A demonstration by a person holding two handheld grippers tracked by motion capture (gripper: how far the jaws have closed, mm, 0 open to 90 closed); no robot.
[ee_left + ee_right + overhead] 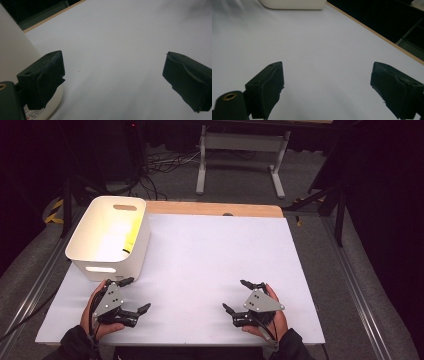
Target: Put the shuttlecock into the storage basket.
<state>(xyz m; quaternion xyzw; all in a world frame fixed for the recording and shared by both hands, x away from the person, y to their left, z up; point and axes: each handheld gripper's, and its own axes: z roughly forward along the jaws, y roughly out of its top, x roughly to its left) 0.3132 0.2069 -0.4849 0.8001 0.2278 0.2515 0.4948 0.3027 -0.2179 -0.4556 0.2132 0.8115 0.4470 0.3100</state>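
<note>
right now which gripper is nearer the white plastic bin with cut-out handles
Left. The left gripper sits open just in front of the white plastic bin, close to its near wall; the right gripper is open too, well off to the bin's right.

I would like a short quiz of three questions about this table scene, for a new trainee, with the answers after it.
1. True or false: the left gripper holds something.
2. Which gripper is nearer the white bin: A left, B right?
3. Fill in: inside the bin, something ____ in colour shows.

Key
1. False: its jaws are wide apart with only the white table between them.
2. A: the bin stands at the table's far left corner, just ahead of that gripper.
3. Yellow; what it is cannot be told.
</note>
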